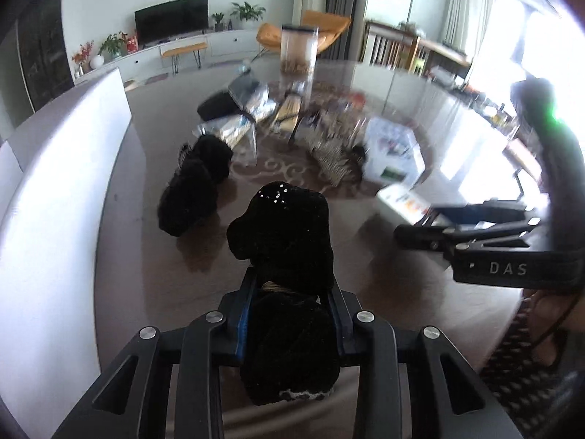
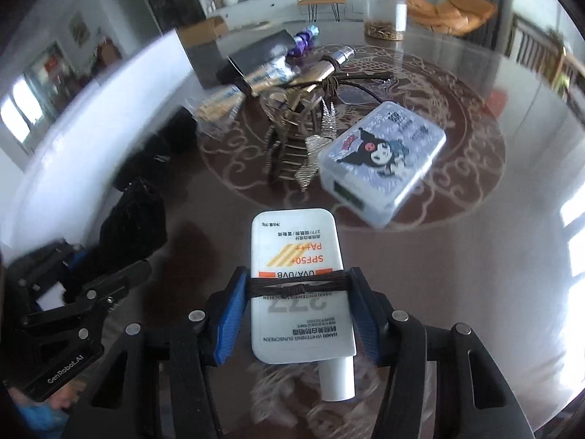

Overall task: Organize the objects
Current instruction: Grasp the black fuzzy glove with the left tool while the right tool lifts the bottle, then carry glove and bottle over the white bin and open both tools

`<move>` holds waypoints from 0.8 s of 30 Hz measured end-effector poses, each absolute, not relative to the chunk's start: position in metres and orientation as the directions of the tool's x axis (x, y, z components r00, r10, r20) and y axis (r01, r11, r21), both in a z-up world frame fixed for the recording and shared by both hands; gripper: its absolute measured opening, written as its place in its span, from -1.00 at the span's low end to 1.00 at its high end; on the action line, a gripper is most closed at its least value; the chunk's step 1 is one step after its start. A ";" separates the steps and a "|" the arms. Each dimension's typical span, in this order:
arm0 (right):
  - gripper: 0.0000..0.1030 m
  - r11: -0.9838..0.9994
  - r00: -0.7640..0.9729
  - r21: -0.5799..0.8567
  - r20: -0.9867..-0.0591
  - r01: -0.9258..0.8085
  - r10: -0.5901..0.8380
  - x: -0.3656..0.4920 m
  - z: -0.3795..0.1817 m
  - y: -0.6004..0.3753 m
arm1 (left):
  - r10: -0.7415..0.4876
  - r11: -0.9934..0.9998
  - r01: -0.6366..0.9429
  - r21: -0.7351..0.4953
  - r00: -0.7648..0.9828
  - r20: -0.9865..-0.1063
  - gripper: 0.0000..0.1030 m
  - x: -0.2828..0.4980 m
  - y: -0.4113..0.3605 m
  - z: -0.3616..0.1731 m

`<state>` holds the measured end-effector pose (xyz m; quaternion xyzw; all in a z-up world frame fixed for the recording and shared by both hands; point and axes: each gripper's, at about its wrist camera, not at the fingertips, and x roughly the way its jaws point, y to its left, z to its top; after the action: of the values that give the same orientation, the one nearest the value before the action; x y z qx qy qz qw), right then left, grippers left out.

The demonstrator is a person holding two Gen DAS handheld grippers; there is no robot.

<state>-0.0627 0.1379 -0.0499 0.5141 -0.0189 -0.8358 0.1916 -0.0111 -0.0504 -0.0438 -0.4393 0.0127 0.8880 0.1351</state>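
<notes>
Two claws are loaded at once. The left claw pinches a black velvet pouch between its blue pads, the soft cloth bulging above and below the grip and held just off the counter. The right claw is pressed onto the flat sides of a white sunscreen tube, cap end toward the camera, with a dark elastic band wrapped around the tube at the pads.

Beyond the left claw, two more black pouches lie side by side near a white box wall. Farther out the clutter sits in the middle of the glass counter: cellophane packets, a tangle of metal hair clips, a white case printed with a cartoon figure, and a clear jar at the far edge.

Judging by this, the sorting is at its carry stage: each item is picked and waits for placement. The pouch probably belongs with its two likenesses, so the left hand needs a short move forward and left, then a release beside them. The tube needs a clear spot or container; the slippery plastic calls for a steady grip until it rests flat
</notes>
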 end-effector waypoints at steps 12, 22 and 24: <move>0.05 -0.804 -0.399 0.450 -0.704 0.390 -0.587 -0.051 0.042 0.070 | 0.266 -0.963 -0.155 -0.221 -0.681 -0.682 -0.36 0.020 -0.149 0.062; 0.06 -0.618 -0.228 0.482 -0.643 0.621 -0.731 -0.042 0.089 -0.109 | -0.067 -0.975 0.208 -0.083 -0.624 -0.778 -0.36 0.016 -0.306 0.041; 0.06 -0.600 -0.193 0.459 -0.666 0.655 -0.720 -0.039 0.082 -0.145 | -0.096 -0.967 0.246 -0.064 -0.590 -0.802 -0.36 0.015 -0.320 0.031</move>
<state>-0.0388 -0.1453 0.0824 0.4527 -0.0357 -0.7714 0.4458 0.0147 -0.3203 0.0313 -0.4424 -0.0844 0.8876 -0.0964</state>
